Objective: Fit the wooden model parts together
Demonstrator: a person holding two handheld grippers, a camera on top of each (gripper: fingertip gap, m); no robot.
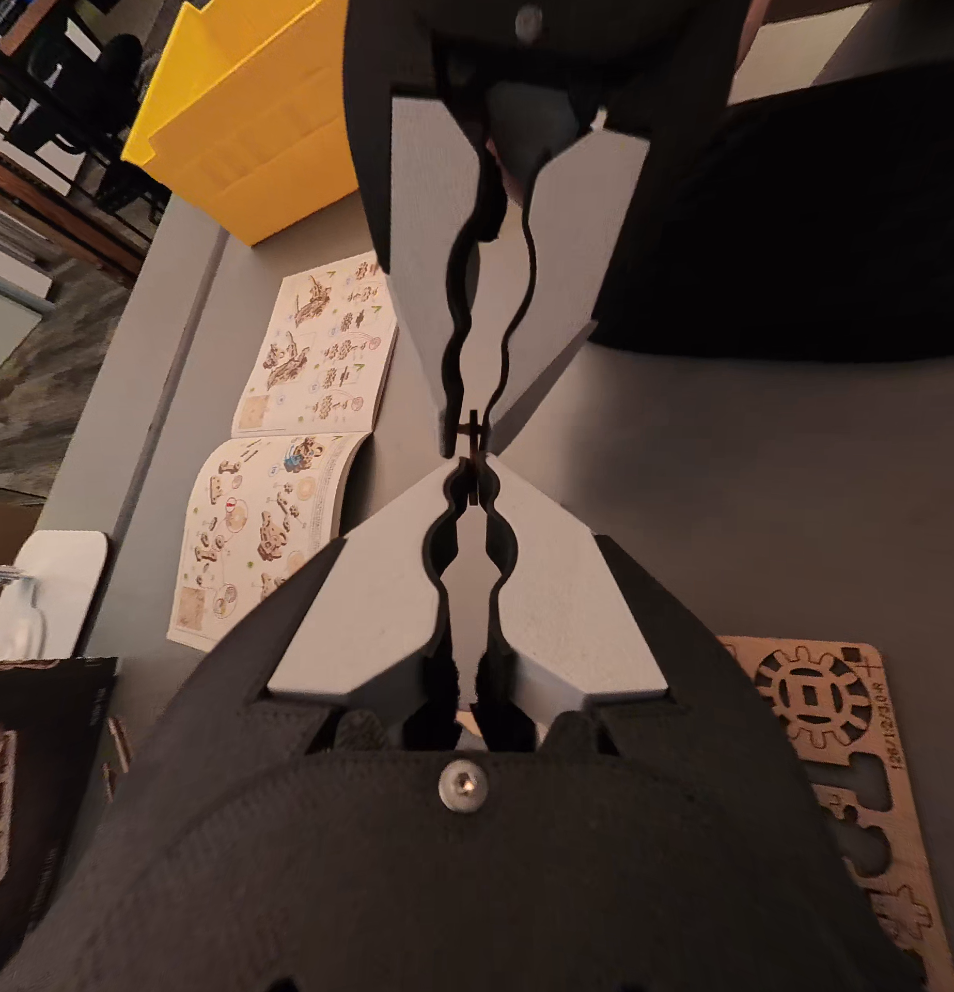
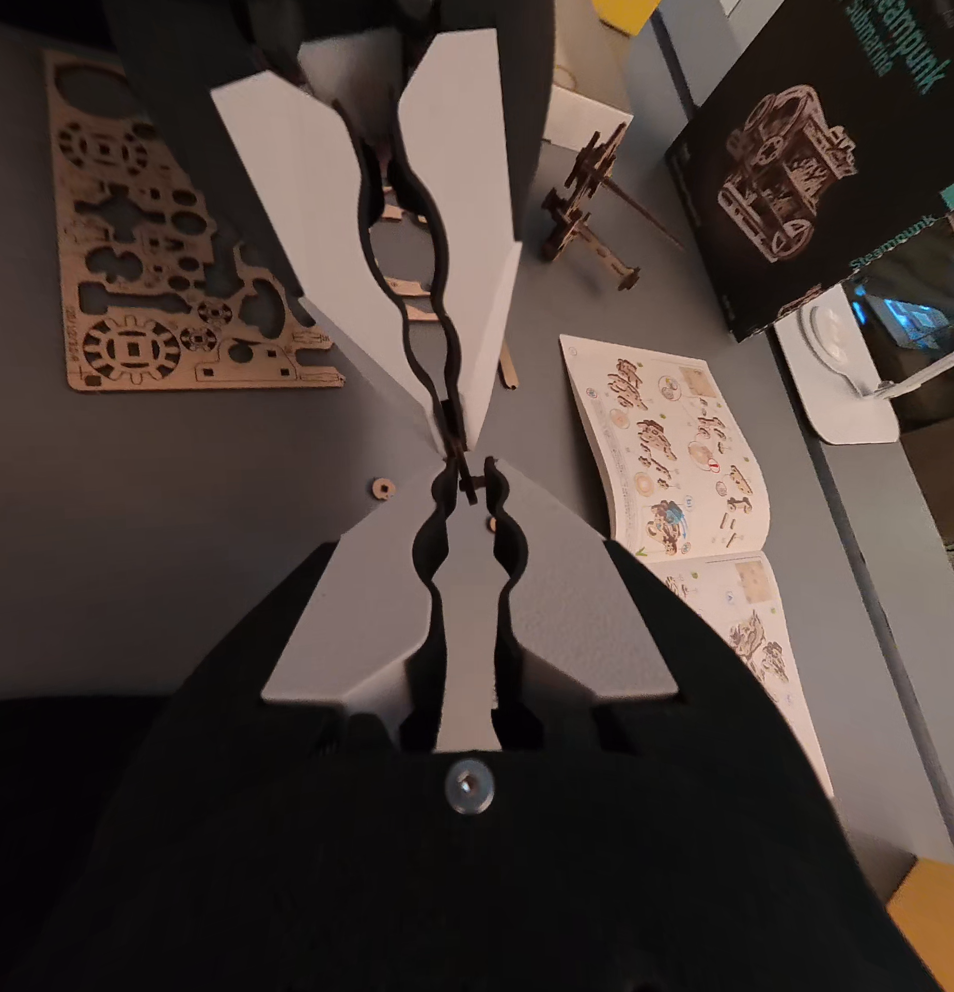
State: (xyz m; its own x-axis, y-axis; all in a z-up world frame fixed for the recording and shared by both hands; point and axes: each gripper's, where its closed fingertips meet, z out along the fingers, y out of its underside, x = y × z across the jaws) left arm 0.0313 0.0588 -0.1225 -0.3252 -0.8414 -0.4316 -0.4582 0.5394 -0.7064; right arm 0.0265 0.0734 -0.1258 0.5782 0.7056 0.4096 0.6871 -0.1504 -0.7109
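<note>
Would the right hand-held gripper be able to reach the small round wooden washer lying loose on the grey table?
Probably not yet: the right hand-held gripper is shut on a small wooden part, tip to tip with the left hand-held gripper. The small round wooden washer lies uncovered just beside it.

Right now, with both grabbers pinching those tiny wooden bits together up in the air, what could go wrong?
1. Each hand-held gripper, the left and the right, pinches a small wooden piece only at its tips, so a piece could twist or slip out.
2. A dropped piece might get lost among the loose wooden ring and other bits on the table.
3. Pushing while misaligned could snap the thin wood.
</note>
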